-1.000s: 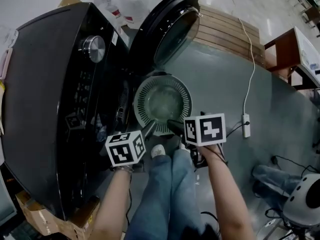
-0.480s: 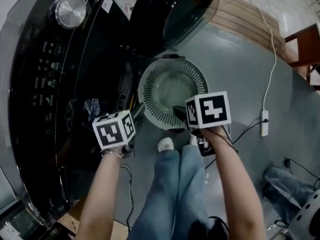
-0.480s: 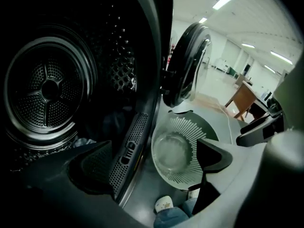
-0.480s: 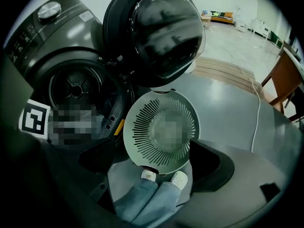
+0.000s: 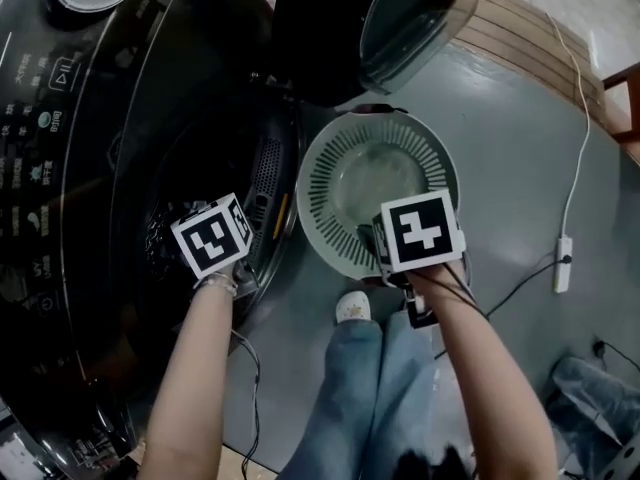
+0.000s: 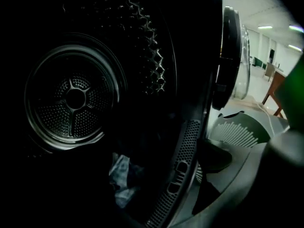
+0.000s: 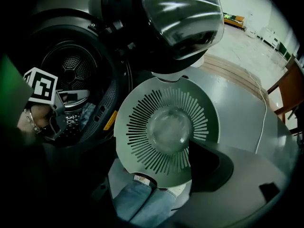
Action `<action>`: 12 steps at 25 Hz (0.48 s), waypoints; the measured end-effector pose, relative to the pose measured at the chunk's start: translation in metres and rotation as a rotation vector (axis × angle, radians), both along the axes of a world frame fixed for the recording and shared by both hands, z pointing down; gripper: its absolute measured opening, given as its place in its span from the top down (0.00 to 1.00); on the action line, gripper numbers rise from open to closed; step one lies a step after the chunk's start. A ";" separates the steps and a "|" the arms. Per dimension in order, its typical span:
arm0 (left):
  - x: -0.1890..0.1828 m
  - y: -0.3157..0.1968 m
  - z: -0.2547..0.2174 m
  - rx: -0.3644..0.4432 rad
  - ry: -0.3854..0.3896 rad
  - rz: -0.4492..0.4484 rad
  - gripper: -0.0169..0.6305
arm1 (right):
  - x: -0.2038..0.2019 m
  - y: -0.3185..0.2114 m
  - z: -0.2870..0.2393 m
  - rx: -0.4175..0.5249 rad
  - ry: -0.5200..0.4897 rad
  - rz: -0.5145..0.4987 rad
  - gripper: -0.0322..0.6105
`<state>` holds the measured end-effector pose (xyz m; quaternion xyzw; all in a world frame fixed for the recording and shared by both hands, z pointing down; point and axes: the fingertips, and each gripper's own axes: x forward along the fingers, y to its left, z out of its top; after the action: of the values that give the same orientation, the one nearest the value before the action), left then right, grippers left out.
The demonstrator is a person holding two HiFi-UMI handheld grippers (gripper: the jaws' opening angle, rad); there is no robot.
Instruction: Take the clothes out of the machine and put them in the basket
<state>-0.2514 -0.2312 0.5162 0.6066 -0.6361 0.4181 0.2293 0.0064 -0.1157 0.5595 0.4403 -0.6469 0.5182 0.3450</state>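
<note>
Low in the drum point(image 6: 71, 99), a bluish garment point(image 6: 121, 177) lies just ahead of my left gripper point(image 5: 232, 230), jaws spread and empty; my right gripper point(image 5: 368, 240), likewise spread, hangs over the basket point(image 5: 320, 218).

Left gripper point(image 5: 222, 234), right gripper point(image 5: 378, 240) outstretched, jaws apart

The machine point(image 5: 90, 168) is a glossy black front-loader with its round door point(image 5: 400, 18) swung wide open; a crumpled bluish bit of clothes point(image 6: 121, 175) lies low in the dark perforated drum point(image 6: 71, 99), near the opening; the basket point(image 5: 325, 178), round, pale and slatted, stands empty on the floor point(image 5: 500, 148) just beside that opening.
</note>
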 end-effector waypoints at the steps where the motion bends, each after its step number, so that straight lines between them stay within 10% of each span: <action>1: -0.006 -0.008 0.002 0.020 -0.035 -0.001 0.11 | -0.002 -0.002 0.004 0.000 0.005 0.004 0.21; 12: -0.035 -0.066 0.050 0.056 -0.216 -0.014 0.11 | -0.002 -0.009 0.051 -0.078 0.019 0.061 0.23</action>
<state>-0.2862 -0.2973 0.5664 0.5597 -0.6728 0.4615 0.1451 0.0044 -0.1248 0.6101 0.4507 -0.6093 0.5493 0.3521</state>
